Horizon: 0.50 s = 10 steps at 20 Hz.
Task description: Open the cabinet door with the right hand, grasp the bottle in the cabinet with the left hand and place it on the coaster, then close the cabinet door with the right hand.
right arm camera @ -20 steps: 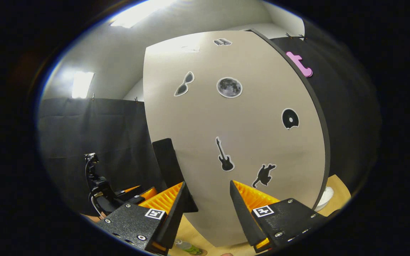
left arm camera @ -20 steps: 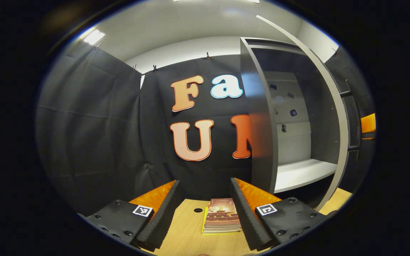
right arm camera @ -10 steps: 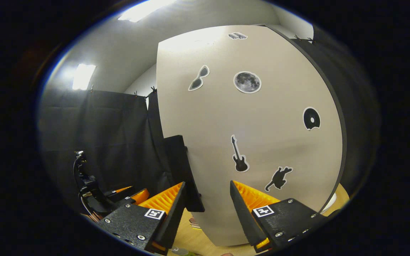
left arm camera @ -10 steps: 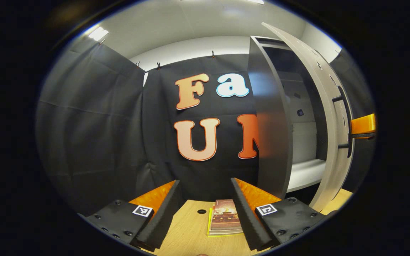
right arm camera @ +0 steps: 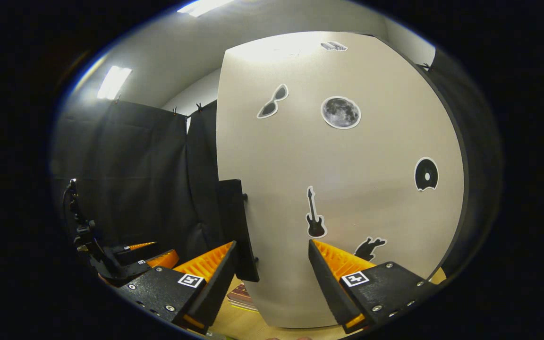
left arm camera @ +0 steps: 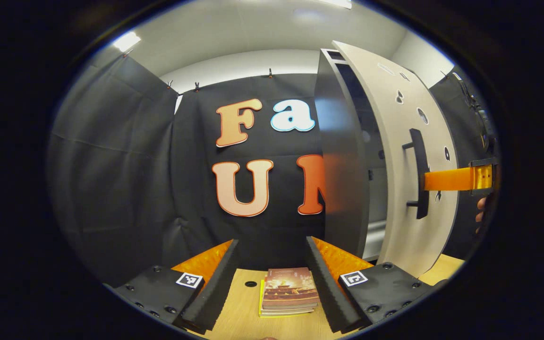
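The right gripper (right arm camera: pixel 272 264), jaws apart, faces the cabinet door (right arm camera: pixel 347 189) beside its handle (right arm camera: pixel 236 226) — placed to push the nearly shut door. The left gripper (left arm camera: pixel 272 264), jaws apart and empty, waits left of the door above the books (left arm camera: pixel 288 290); bottle location cannot be told.

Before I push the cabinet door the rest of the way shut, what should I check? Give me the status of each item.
1. Door shut: not ok. It stands ajar, with a gap between it and the cabinet's side panel.
2. Right gripper on the door: ok. Its fingers are open, close to the door face, beside the handle.
3. Left gripper out of the door's path: ok. It is open and empty, low over the table by the books.
4. Gap free of things: cannot tell. Just a sliver of the inside shows.
5. Bottle on coaster: cannot tell.
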Each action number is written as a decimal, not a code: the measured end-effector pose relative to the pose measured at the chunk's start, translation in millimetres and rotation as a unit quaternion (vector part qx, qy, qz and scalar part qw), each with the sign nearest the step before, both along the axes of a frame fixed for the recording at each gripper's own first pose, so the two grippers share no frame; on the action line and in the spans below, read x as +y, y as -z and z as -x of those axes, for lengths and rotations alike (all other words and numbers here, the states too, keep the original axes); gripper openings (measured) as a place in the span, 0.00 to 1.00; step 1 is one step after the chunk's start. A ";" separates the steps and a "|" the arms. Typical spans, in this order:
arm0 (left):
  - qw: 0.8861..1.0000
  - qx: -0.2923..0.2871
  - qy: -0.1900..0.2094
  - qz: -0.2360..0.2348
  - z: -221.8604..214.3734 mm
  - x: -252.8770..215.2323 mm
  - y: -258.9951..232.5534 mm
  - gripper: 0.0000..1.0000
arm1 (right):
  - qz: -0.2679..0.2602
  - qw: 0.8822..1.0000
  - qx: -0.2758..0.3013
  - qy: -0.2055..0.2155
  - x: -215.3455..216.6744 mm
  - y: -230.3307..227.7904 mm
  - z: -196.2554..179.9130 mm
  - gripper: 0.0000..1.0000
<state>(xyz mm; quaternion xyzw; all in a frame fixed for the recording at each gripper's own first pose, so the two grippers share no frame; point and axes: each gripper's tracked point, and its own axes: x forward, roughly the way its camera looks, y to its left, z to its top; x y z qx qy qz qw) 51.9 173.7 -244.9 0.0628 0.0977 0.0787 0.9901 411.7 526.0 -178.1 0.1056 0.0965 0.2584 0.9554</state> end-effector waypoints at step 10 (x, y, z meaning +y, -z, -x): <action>0.999 -0.020 0.043 0.017 -8.4 -71.3 -44.8 0.90 | 0.050 0.996 -0.066 0.044 -72.5 -37.3 17.0 0.91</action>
